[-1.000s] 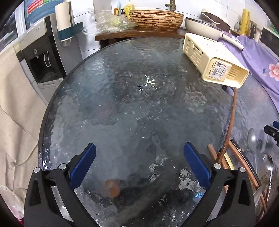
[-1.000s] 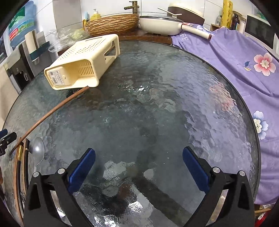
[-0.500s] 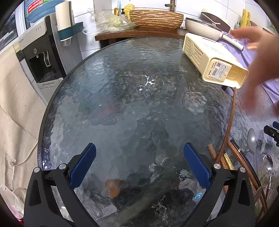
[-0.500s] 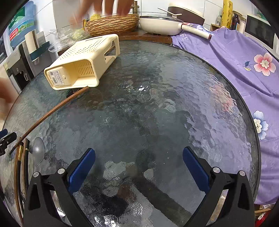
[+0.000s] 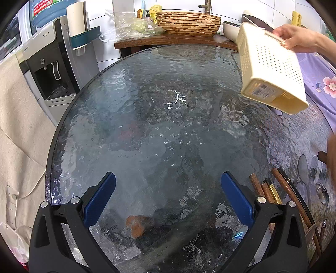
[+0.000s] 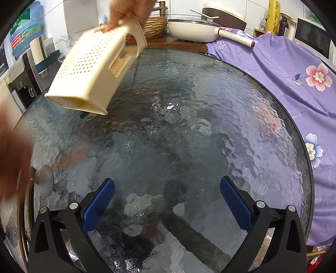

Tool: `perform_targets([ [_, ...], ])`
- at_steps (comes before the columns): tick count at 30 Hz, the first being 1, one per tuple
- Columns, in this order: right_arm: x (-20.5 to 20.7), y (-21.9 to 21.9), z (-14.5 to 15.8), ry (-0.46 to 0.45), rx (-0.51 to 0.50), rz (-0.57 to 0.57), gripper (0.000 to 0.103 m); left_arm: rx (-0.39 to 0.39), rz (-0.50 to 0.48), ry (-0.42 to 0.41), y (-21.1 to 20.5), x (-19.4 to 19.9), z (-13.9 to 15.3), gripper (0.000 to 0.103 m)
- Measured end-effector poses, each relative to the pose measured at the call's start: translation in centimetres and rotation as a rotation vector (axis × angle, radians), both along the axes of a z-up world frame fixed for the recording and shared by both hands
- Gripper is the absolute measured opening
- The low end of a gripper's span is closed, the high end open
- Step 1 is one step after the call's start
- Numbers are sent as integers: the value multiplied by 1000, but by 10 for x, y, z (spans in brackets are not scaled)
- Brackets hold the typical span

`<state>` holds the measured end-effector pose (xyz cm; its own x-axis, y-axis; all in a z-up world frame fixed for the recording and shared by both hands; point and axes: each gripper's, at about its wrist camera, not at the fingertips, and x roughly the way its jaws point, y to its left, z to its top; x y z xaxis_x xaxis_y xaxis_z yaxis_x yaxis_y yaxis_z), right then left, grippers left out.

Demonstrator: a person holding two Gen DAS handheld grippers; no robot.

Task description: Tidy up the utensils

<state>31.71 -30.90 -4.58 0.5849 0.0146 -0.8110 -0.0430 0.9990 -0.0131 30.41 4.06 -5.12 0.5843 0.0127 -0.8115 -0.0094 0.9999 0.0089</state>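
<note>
Both pairs of blue fingers [image 5: 98, 196] [image 6: 235, 201] are spread wide and hold nothing, low over the glass tabletop [image 5: 159, 130], while a bare hand [image 6: 128, 10] lifts the cream perforated holder [image 6: 94, 71] clear of it, tilted. The holder should be set upright near the chopsticks [image 5: 266, 191] and spoons [image 5: 303, 168] at the tabletop's edge. Its contents cannot be made out.

Home kitchen: water dispenser [image 5: 45, 69], frying pan [image 6: 194, 29], tap [image 6: 160, 6].
</note>
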Motion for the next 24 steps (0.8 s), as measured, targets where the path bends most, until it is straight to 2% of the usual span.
perform_targets([
  [24, 0, -1, 0, 0, 2, 1, 98, -1, 0, 0, 1, 0, 1, 98],
])
